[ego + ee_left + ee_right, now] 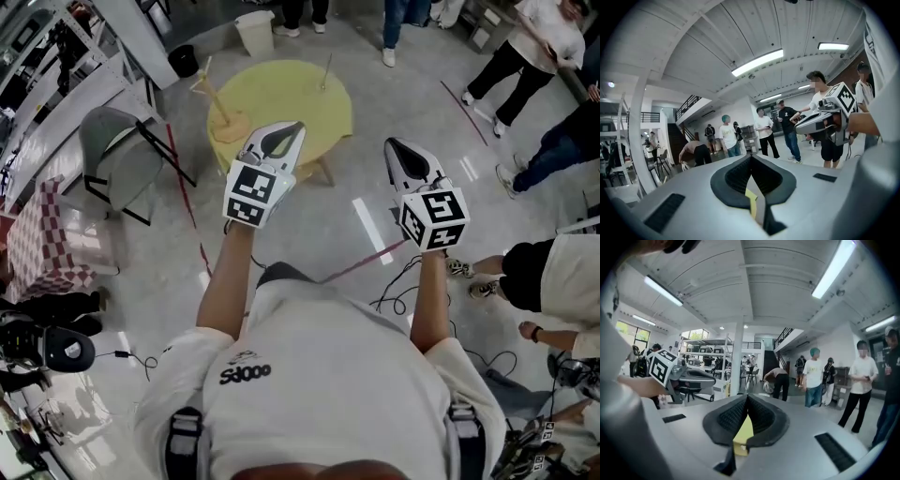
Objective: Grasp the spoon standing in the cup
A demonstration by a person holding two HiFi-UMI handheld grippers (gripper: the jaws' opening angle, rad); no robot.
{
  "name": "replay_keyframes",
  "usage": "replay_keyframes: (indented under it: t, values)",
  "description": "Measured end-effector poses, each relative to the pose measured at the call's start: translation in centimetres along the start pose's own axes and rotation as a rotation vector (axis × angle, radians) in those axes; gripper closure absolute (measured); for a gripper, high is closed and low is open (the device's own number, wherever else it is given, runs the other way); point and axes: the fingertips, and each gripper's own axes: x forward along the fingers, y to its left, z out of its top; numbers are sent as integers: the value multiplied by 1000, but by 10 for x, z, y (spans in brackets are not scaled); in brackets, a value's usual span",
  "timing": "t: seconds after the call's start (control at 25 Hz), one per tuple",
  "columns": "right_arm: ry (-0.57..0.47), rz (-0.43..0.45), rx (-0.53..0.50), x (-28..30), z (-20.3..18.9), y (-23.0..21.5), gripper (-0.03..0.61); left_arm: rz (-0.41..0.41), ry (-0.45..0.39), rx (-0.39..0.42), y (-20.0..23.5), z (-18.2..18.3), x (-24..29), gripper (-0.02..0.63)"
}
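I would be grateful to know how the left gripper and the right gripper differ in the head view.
The left gripper has its tip in front of the yellow round table; the right gripper has its tip over bare grey floor. The left gripper shows higher in the picture than the right gripper. Both lean inward toward each other, jaws together with nothing between them.
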Motion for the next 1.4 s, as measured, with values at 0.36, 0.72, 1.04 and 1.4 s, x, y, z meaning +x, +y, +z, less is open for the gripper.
replay_keyframes:
  t: [0.36, 0.72, 1.04, 1.4]
  values:
    - [14, 72, 51, 16, -27, -16, 555, -3, 31, -16, -5, -19, 32, 586]
    - [7, -7, 22, 88, -42, -58, 555, -42, 32, -30, 46, -57, 108, 586]
    - [20, -56, 23, 162, -33, -88, 555, -117, 25, -13, 104, -55, 174, 586]
    - [11, -149, 71, 232, -24, -114, 555, -190, 47, -44, 165, -78, 224, 586]
